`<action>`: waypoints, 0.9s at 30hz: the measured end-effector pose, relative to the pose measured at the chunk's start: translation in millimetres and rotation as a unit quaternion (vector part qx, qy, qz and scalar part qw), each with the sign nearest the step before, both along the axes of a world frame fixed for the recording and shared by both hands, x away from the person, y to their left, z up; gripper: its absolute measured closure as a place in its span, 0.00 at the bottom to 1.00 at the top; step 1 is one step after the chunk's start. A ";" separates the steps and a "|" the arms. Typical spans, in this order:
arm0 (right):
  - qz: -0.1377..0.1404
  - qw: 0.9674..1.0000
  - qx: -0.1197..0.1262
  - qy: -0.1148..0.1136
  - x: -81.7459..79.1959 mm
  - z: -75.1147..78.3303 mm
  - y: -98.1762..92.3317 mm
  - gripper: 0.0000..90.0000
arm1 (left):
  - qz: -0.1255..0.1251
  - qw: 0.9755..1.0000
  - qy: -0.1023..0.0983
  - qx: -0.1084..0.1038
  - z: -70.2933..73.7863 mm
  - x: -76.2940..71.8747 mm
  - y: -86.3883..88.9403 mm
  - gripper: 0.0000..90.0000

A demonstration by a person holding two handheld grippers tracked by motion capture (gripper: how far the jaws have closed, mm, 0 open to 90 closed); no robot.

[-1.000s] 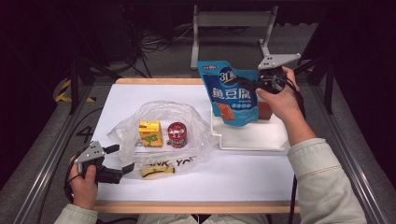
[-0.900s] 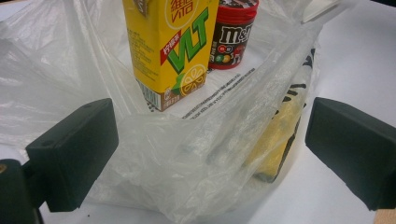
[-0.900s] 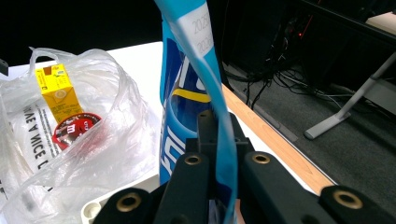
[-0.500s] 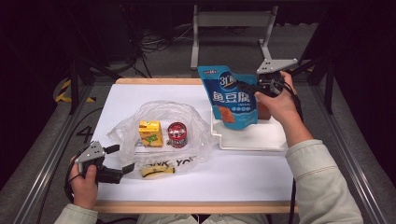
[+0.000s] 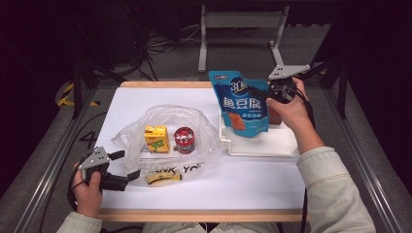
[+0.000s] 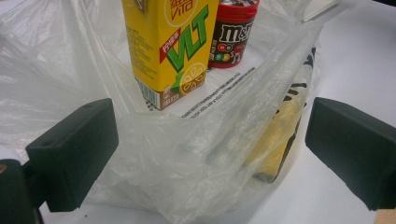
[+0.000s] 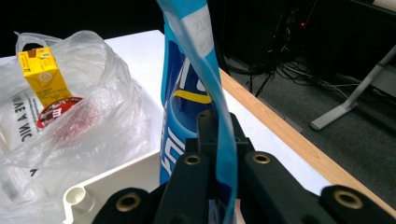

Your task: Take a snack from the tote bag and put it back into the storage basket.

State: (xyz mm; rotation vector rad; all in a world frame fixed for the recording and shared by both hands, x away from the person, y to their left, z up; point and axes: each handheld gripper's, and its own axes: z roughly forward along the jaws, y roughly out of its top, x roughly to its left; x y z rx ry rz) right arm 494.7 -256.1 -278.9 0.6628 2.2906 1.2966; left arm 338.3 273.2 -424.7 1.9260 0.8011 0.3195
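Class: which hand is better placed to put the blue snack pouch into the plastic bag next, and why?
The right. Its tongs are already shut on the blue snack pouch, held upright over the white tray. The left tongs stand open around the plastic bag's rim, better suited to holding it open.

One pouch (image 5: 244, 104), one carton (image 5: 156, 139), one tub (image 5: 184, 140), one bag (image 5: 165, 119).

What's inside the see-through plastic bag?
Inside the plastic bag stand a yellow juice carton and a red candy tub. A yellow-and-black thing lies under crumpled plastic, too covered to name.
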 end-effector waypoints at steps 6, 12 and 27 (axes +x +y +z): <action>0.002 1.000 0.016 0.005 1.0 -2.9 -6.4 1.00 | -0.003 1.000 -0.004 0.004 0.1 0.8 -0.1 0.04; -0.003 0.999 0.033 0.006 2.3 -6.1 -19.4 0.96 | -0.003 1.000 -0.004 0.003 0.0 0.7 -0.1 0.04; -0.005 0.999 0.036 0.009 -2.6 -9.9 -29.7 0.87 | -0.001 1.000 0.001 0.002 -0.2 0.2 -1.8 0.04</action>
